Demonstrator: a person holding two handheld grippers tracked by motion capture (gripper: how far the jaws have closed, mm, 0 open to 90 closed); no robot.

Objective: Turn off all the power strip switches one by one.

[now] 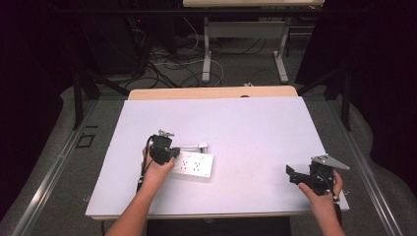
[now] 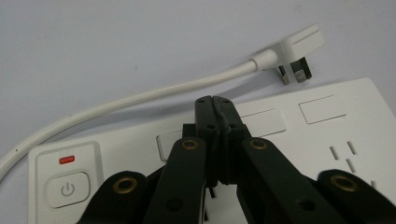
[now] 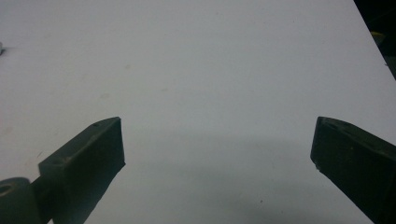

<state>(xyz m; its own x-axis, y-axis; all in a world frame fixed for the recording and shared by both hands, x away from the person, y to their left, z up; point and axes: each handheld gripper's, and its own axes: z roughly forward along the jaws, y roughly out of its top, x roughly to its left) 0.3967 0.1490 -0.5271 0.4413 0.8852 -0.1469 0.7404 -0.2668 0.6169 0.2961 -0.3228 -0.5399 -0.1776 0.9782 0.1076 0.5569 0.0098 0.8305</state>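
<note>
Two grippers: we see both over the worktop [image 1: 255, 123].
Left gripper [image 2: 214, 100]: fingers pressed shut on nothing, tips over the strip [image 2: 289, 140] near its switch [image 2: 68, 189].
Right gripper [image 3: 217, 140]: fingers wide apart, empty, above bare worktop, well apart from the strip.
Strip: lies flat left of centre, plug [image 2: 296, 51] loose beside it, cord [image 2: 140, 98] curving behind.
Progress: we judge early; plug not inserted in any socket, switch light red.

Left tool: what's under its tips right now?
The left tool, shut with nothing between its tips, sits over the white power strip, near a flat rectangular cover. Its black linkage hides the strip face directly beneath.
</note>
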